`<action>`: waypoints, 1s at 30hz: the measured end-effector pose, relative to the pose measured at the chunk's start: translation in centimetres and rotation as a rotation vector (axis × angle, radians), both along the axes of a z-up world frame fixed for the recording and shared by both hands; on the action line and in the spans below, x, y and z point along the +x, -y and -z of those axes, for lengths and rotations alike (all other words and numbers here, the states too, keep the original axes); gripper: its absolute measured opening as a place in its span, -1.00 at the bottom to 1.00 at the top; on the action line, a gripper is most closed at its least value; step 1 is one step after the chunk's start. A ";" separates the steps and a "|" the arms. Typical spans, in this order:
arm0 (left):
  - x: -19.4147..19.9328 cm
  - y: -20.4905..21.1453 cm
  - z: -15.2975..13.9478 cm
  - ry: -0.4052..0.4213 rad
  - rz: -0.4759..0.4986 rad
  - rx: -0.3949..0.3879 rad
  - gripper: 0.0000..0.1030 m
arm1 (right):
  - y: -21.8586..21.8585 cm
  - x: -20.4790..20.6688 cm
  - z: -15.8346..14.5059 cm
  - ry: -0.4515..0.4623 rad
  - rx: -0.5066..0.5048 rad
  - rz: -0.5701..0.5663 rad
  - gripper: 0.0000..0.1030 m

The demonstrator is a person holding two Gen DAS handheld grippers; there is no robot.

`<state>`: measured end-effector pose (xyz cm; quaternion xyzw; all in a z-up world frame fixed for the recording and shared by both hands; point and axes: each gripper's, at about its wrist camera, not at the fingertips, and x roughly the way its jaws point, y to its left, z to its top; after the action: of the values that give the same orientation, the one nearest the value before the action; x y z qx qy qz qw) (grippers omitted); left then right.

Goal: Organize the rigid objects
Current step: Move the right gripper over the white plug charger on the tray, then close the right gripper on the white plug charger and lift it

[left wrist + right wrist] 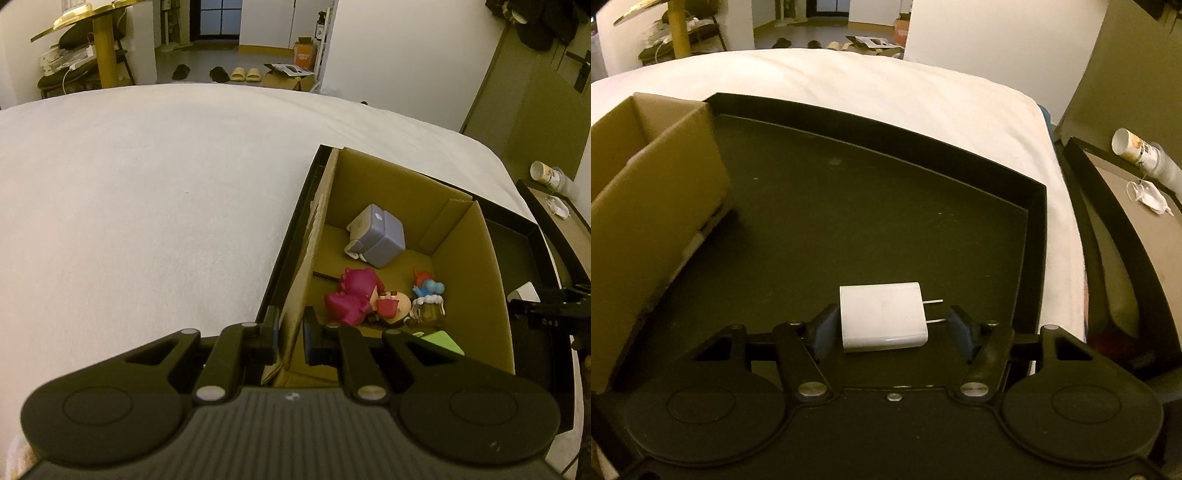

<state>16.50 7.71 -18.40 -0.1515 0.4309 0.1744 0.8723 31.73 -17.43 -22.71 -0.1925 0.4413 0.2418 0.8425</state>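
Note:
A cardboard box (476, 258) stands in a black tray (886, 192) on a white bed. In the box lie a lilac cube toy (380, 234), a magenta dinosaur figure (351, 299), a small blue figure (426, 286) and a beer-mug toy (428, 310). My left gripper (290, 334) is shut on the box's left wall. A white plug charger (882, 317) lies on the tray floor between the open fingers of my right gripper (892, 328), prongs pointing right. The left pad touches or nearly touches it; the right pad stands off the prongs.
The box's side (657, 206) fills the tray's left part in the right wrist view. A nightstand (1137, 236) with a cup (1134, 147) and a mask stands right of the bed. A gold table (99, 44), shoes and cartons lie beyond the bed.

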 end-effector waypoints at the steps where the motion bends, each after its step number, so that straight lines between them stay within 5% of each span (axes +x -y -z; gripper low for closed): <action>1: 0.0 0.0 0.0 0.001 0.000 -0.002 -0.77 | -0.1 -0.3 -0.2 0.005 -0.004 -0.003 0.19; 30: -0.3 -0.5 -0.2 0.019 0.008 -0.029 -0.77 | -6.5 -6.1 -10.9 0.146 0.073 -0.093 0.19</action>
<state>16.18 8.24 -18.23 -0.1638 0.4258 0.1631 0.8748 25.65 -10.92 -11.79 -0.1991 0.3600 0.2820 0.8667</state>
